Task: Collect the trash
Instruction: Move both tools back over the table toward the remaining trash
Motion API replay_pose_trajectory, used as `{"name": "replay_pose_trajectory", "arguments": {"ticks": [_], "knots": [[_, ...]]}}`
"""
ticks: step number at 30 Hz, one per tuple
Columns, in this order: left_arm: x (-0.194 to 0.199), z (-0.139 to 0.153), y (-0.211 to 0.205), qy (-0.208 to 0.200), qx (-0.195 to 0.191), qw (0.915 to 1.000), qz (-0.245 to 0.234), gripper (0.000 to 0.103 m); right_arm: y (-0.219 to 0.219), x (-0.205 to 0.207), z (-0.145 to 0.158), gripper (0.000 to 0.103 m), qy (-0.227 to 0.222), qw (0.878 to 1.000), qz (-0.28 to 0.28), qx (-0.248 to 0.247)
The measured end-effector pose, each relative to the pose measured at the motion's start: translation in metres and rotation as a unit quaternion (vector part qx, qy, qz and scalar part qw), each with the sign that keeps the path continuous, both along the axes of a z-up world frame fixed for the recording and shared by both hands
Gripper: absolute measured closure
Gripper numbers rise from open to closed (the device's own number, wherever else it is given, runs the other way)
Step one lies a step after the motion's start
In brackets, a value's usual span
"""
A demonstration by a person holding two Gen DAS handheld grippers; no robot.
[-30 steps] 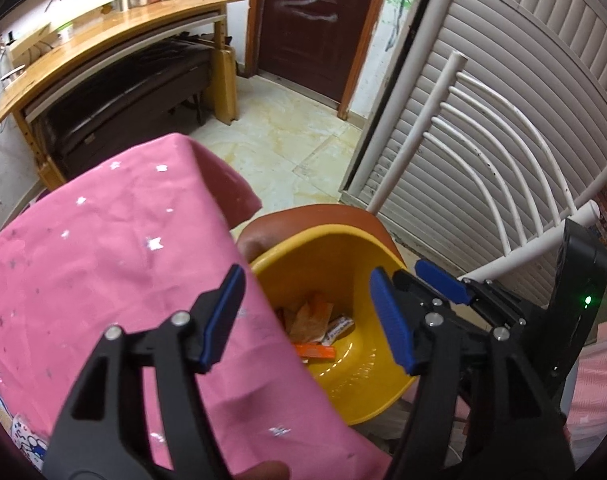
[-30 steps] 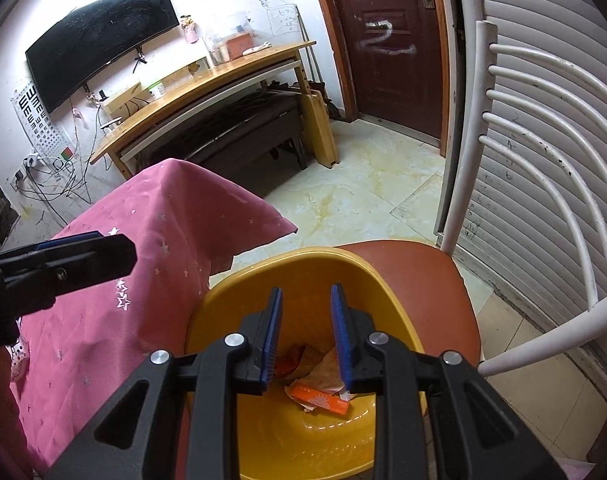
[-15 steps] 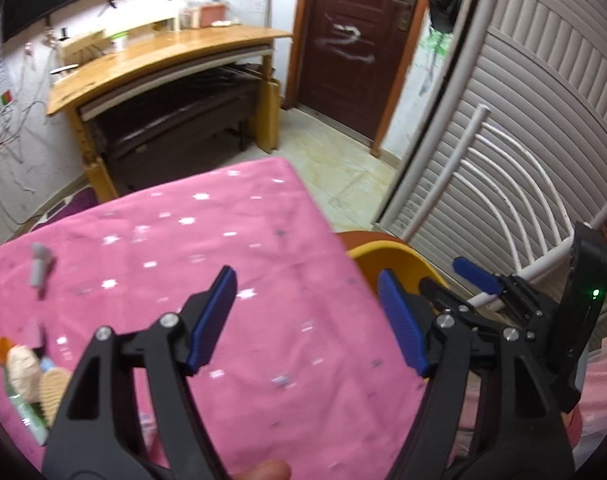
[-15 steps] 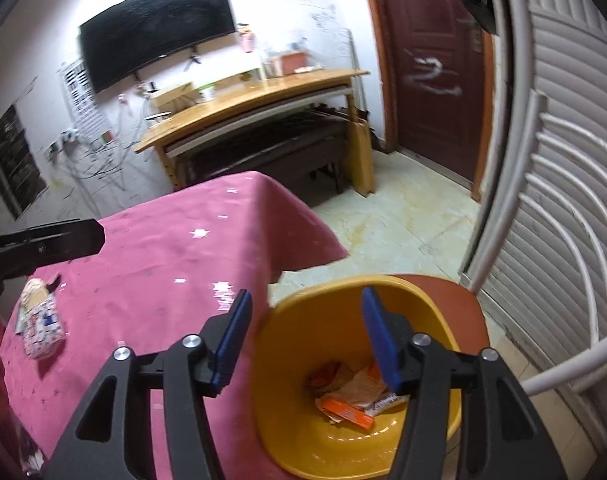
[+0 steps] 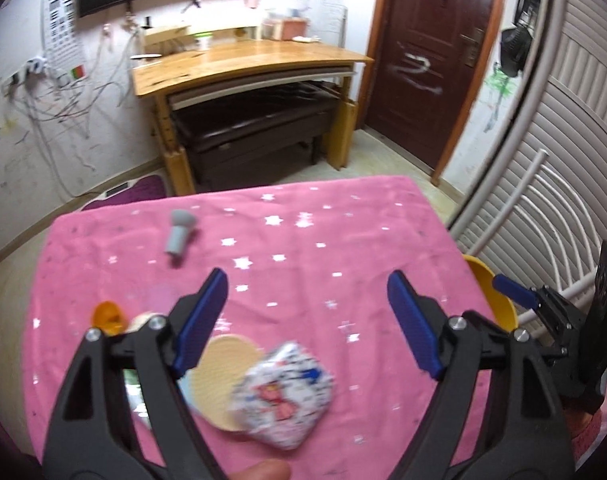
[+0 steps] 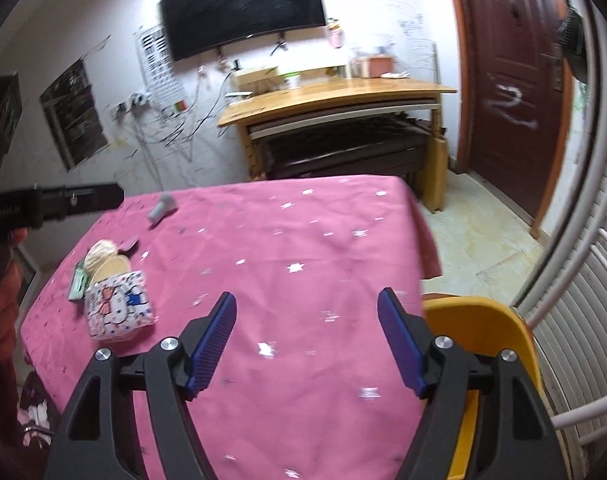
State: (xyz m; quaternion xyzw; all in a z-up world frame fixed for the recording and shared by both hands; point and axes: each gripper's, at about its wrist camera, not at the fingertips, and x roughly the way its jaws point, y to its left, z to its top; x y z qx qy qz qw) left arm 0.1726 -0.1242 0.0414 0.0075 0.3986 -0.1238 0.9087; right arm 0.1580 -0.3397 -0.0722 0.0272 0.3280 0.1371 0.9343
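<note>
So the biggest thing here is the worktop (image 6: pixel 303 240), covered in a pink cloth with little silver stars, and it fills most of both views. Off its right edge sits the yellow bin (image 6: pixel 483 320), on a brownish chair seat with white curved bars behind it; from the left wrist view you only catch a sliver of the bin's rim (image 5: pixel 491 288) past the corner of the cloth. Both grippers hang over the cloth with nothing between their blue pads: the left gripper (image 5: pixel 307 320) has its jaws wide and spreading further, and the right gripper (image 6: pixel 307 340) is also spreading apart, over bare cloth just beside the bin. The trash is bunched on the left part of the worktop. The main piece is a crumpled white cartoon-print packet (image 5: pixel 283 392), lying right under the left gripper, a bit blurred; the right wrist view shows it (image 6: pixel 117 308) well apart from the right gripper. Touching it is a round tan wafer-looking disc (image 5: pixel 223 368), with another pale one and a green wrapper (image 6: pixel 77 280) behind. There's a small orange thing (image 5: pixel 108 316) near the left pad, can't tell what it is. Farther back on the cloth a small grey stubby object (image 5: pixel 179 232) lies on its side, on its own.
</note>
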Motion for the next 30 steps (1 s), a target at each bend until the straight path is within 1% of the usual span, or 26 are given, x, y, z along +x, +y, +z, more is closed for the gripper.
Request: {"name": "replay_pose_trajectory", "arguments": {"ticks": [3,6,8,11,14,18,21,26,30], "knots": [[-0.002,0.001,0.02,-0.004,0.001,0.9999,0.012,0.025,0.021,-0.001,0.0,0.032,0.006,1.0,0.028,0.001],[-0.006,-0.001,0.043,-0.002,-0.001,0.9997,0.024,0.022,0.041,0.0,0.001,0.029,0.009,0.999,0.05,-0.005],[-0.009,-0.004,0.064,0.001,-0.004,0.9993,0.036,0.021,0.053,0.0,0.002,0.027,0.012,0.998,0.069,0.0],[-0.013,-0.008,0.08,0.006,-0.005,0.9988,0.049,0.021,0.071,-0.001,0.003,0.024,0.017,0.996,0.092,0.006],[-0.018,-0.014,0.101,0.013,-0.017,0.9975,0.067,0.021,0.09,0.0,0.002,0.021,0.021,0.993,0.113,0.006],[-0.024,-0.022,0.117,0.017,-0.025,0.9969,0.072,0.02,0.116,0.002,0.002,0.02,0.028,0.99,0.141,-0.003],[-0.028,-0.029,0.125,0.022,-0.023,0.9968,0.074,0.019,0.131,0.003,0.001,0.02,0.031,0.987,0.155,-0.014],[-0.033,-0.043,0.135,0.03,-0.015,0.9954,0.089,0.019,0.146,0.006,0.0,0.019,0.032,0.985,0.168,-0.025],[-0.037,-0.055,0.141,0.042,-0.013,0.9948,0.092,0.019,0.151,0.008,-0.004,0.019,0.036,0.984,0.174,-0.031]]}}
